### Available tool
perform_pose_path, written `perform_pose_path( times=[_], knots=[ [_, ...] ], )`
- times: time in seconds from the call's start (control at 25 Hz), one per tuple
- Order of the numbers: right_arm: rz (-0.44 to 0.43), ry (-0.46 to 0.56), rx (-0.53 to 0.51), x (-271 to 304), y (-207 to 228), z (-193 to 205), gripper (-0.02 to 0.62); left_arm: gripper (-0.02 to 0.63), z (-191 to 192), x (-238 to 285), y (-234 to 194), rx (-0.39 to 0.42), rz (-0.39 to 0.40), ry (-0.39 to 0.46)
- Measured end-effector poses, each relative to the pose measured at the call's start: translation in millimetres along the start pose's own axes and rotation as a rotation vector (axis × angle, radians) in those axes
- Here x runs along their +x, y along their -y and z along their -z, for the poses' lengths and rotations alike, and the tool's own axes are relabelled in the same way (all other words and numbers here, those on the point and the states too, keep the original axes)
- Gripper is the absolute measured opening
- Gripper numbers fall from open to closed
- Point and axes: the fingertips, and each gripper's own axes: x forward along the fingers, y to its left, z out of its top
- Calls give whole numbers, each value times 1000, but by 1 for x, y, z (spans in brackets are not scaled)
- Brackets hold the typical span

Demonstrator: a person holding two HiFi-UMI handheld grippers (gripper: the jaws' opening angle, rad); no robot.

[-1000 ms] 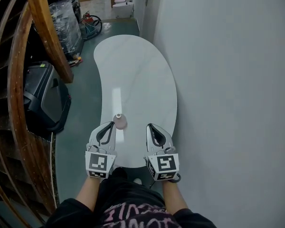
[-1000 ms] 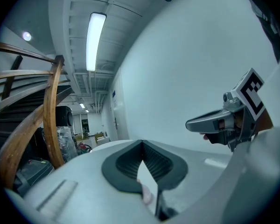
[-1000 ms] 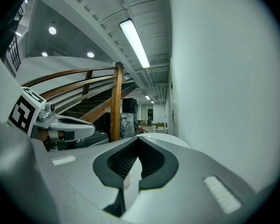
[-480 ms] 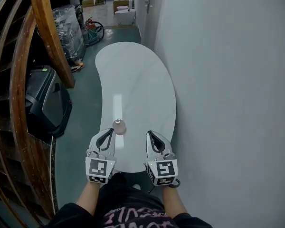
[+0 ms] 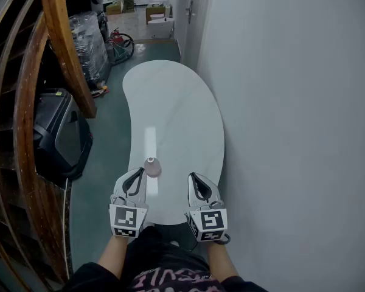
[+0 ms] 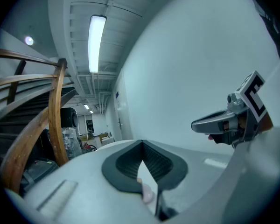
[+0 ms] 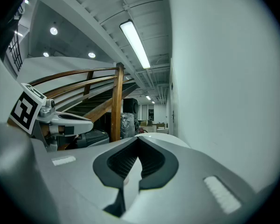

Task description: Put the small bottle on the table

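Observation:
A small pink bottle (image 5: 151, 166) stands upright on the near part of the white curved table (image 5: 170, 102). My left gripper (image 5: 138, 175) sits shut just behind and left of it, its tip close beside the bottle. Whether they touch, I cannot tell. In the left gripper view a sliver of the pink bottle (image 6: 147, 193) shows low in the slit of the left gripper (image 6: 143, 167). My right gripper (image 5: 194, 180) is shut and holds nothing, over the table's near edge to the right. It also shows in the left gripper view as the right gripper (image 6: 224, 122).
A pale wall (image 5: 292, 102) runs along the table's right side. A curved wooden stair rail (image 5: 61, 41) and a black case (image 5: 55, 132) stand at the left on the green floor. Wrapped goods (image 5: 88, 38) and boxes lie beyond the table's far end.
The head view has tilted, so table and bottle sit lower in the picture. Both grippers have drawn slightly back toward the person. The bottle stays standing on the table.

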Motion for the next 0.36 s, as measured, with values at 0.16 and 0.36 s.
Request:
perform_pose_path(
  times=[0.16,0.36],
  knots=[
    [0,-6,0,-4,2,1,15,0,1,-6,0,-15,-12,-6],
    [-1,-13,3,-9,-3,4,15,0,3,-15,4,-24,11,0]
  ],
)
